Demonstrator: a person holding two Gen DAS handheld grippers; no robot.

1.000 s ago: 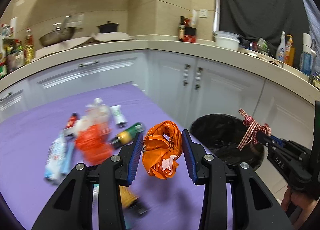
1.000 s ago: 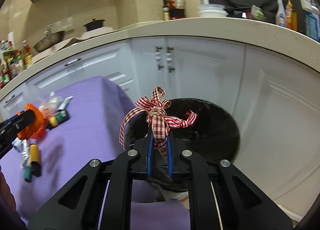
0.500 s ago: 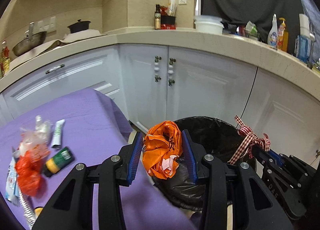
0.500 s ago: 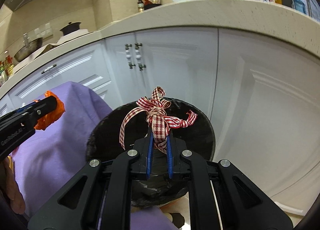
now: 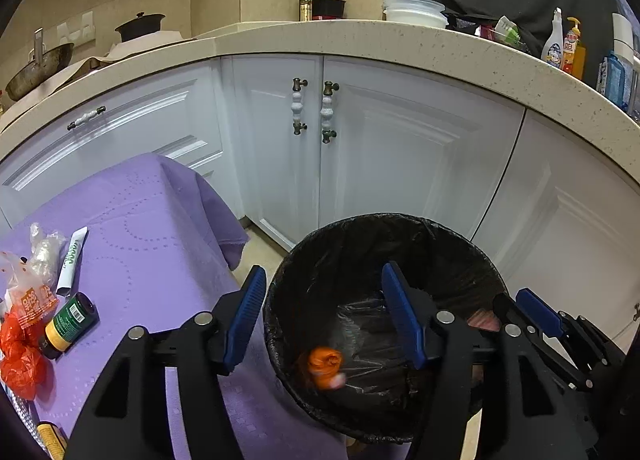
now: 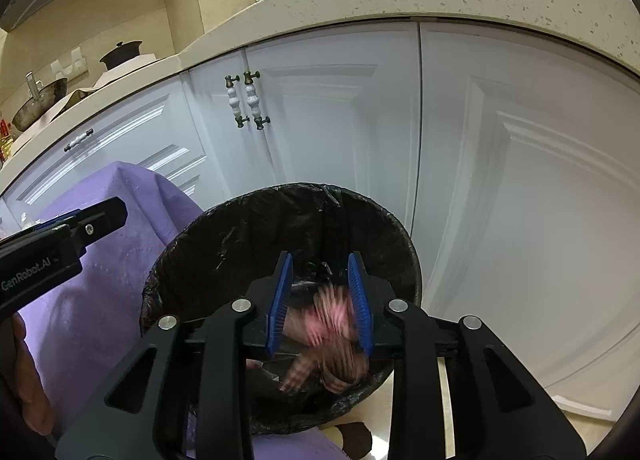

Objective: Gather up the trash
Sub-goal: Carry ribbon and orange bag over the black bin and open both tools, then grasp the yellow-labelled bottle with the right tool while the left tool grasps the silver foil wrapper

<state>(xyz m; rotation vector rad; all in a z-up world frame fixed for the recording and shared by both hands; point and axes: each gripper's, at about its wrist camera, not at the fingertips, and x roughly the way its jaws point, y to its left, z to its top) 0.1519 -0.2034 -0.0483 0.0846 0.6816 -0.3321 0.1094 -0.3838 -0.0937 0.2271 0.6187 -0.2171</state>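
Observation:
Over the black-lined trash bin [image 5: 460, 244], my left gripper [image 5: 323, 272] hangs with its jaws opening and nothing between them. The crumpled orange wrapper [image 5: 325, 363] is loose inside the bin below, blurred. My right gripper [image 6: 320, 260] is also above the bin [image 6: 224, 220], jaws opening. The red-and-white checked ribbon [image 6: 332, 324] is a blur between and below its blue pads [image 6: 280, 300], free of them. Each gripper shows in the other's view: the right gripper [image 5: 536, 316] at the bin's right rim, the left gripper [image 6: 80, 228] at the left.
A purple-covered table [image 5: 152, 228] stands left of the bin. On it lie a green bottle [image 5: 69, 324], a white tube [image 5: 72, 256], a red-orange bag [image 5: 20, 340] and clear plastic [image 5: 44, 248]. White cabinets [image 5: 400, 148] under a stone counter close the far side.
Both grippers moved from the table to above the bin. The left jaws spread and dropped the orange wrapper in. The right jaws parted and the checked ribbon slipped down out of them.

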